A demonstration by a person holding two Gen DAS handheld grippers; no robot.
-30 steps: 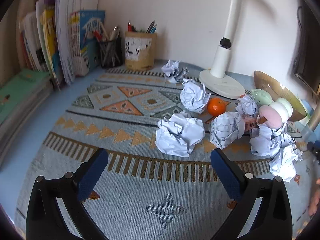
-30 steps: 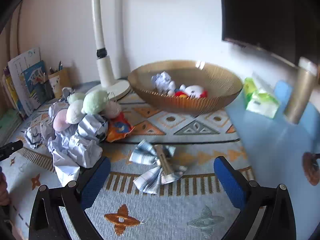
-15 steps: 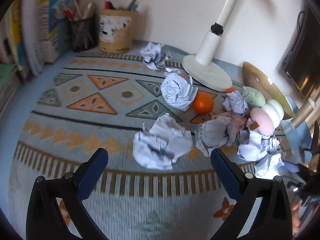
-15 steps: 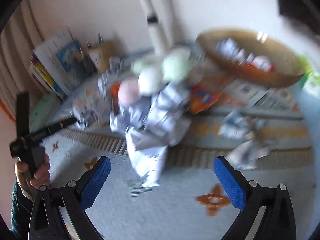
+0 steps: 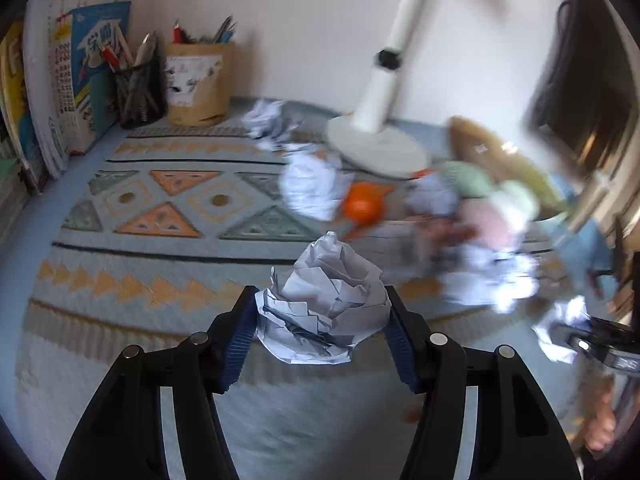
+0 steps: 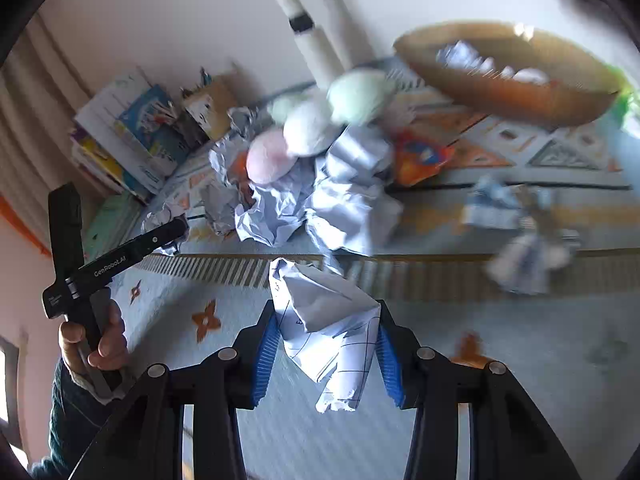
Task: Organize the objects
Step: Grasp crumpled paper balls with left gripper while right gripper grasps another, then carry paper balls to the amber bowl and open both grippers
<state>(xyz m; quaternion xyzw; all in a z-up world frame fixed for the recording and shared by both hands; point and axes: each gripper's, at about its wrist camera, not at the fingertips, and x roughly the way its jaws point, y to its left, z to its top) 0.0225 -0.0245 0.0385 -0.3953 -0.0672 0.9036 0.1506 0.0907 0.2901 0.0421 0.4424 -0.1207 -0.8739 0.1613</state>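
A crumpled paper ball [image 5: 326, 300] sits clamped between the blue pads of my left gripper [image 5: 322, 336], whose jaws have just been closing onto it, just above the patterned mat [image 5: 160, 216]. A second piece, a crushed sheet of ruled paper [image 6: 324, 320], is pinched the same way in my right gripper [image 6: 326, 354], its jaws also freshly drawn in, with a loose tail of paper hanging below the pads.

Beyond both grips lies the clutter left to sort: more paper wads [image 6: 352, 200], an orange [image 5: 362, 206], a skewer of pastel plush balls [image 6: 312, 128] and an orange snack packet [image 6: 420, 158], heaped beside the white lamp base [image 5: 376, 146]. The amber bowl [image 6: 508, 96] at the far right already holds a few items. From the right wrist, the hand [image 6: 94, 340] gripping the left tool's handle shows at the left edge. Books [image 5: 60, 92] and two pen holders [image 5: 200, 80] line the back wall.

I judge the paper the weak point. It compresses and springs, so a light pinch could let either ball slide out on a quick swing. The right sheet's dangling tail could snag the heap or drag a neighbour along. With both hands loaded and close together, I also risk knocking one tool into the other, or the lamp, on the way.
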